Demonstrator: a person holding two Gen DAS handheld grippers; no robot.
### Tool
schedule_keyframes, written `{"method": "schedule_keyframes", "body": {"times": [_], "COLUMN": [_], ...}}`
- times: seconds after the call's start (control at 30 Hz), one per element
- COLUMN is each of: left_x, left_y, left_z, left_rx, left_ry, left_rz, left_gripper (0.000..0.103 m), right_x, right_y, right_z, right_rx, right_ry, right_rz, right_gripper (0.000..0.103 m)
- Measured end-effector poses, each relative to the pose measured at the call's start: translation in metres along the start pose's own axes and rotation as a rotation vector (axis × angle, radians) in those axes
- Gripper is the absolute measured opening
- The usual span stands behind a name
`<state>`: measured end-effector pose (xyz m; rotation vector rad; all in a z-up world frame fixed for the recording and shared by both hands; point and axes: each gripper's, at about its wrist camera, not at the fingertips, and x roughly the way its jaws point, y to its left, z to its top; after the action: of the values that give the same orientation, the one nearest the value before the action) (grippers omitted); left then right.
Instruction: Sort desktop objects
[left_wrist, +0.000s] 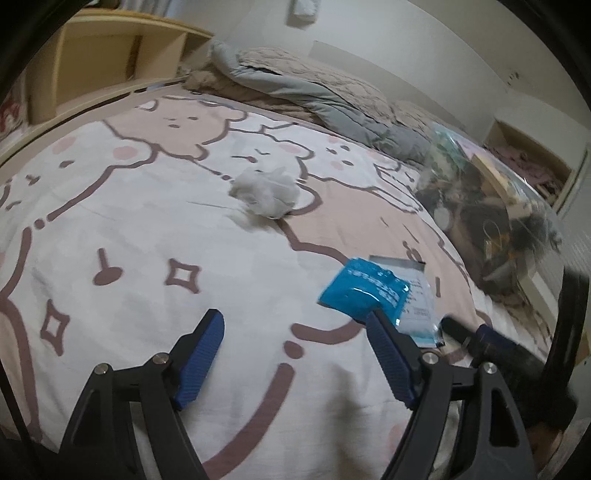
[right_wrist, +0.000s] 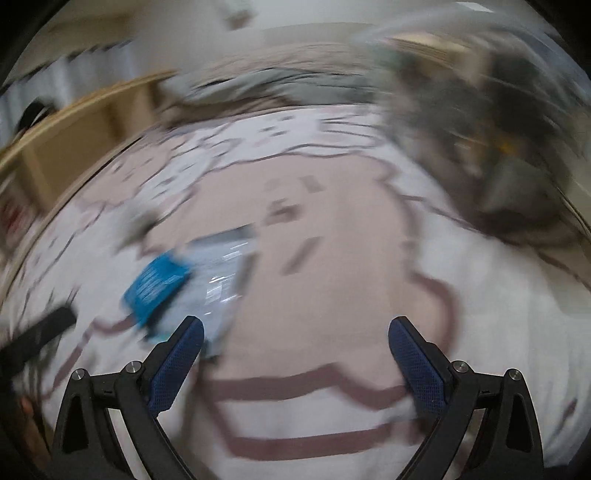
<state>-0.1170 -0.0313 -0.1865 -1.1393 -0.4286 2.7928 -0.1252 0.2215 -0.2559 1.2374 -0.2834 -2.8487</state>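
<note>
Only left view: white wad (left_wrist: 265, 195) | both tongs (left_wrist: 295, 325) (right_wrist: 295, 330) agape | blue packet (left_wrist: 364, 293)

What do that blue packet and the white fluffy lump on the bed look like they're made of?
The blue packet looks like thin plastic film, glossy: light glints off its creased surface, and it overlaps a pale, shiny sachet that may also be plastic. The white lump looks like crumpled tissue or cotton wadding: matte, soft, with ragged wispy edges. Which of the two, I cannot tell.

one blue packet (left_wrist: 364, 291), one pale flat pouch (left_wrist: 419, 299), one crumpled white wad (left_wrist: 266, 194), one clear bag of clutter (left_wrist: 491, 206)
</note>
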Motion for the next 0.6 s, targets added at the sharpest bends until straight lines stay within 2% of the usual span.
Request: {"method": "schedule_keyframes", "body": {"times": [0.13,0.27,0.37,0.47,0.6], "left_x": [0.01,0.022,0.029,0.045,0.063], "left_y": [-0.014,-0.036,-0.051,-0.057,-0.044], "left_z": [-0.001,0.002,0.006,0.012,0.02], "left_rx": [0.046,0.116,0.185,0.234,0.183], "left_ry": [0.021,0.055,0.053,0.075,0.12], "left_rz": [-0.042,-0.102,-0.093,-0.036,0.017], "left_gripper": [0.08,0.08,0.08,0.08,0.08], "right_x": [-0.008,-0.003,0.0,0.001,0.001], "right_y": [-0.018,-0.008,-0.002,-0.003,-0.003], "right_z": [0.004,0.002,0.002,0.001,0.002], "right_rx": [0.095,0.057,0.031,0.029,0.025], "right_ry": [-0.012,0.003,0.008,0.01,0.009], "right_rz": [0.05,0.055,0.057,0.056,0.075], "right_gripper": [0.1,0.1,0.1,0.1,0.101]}}
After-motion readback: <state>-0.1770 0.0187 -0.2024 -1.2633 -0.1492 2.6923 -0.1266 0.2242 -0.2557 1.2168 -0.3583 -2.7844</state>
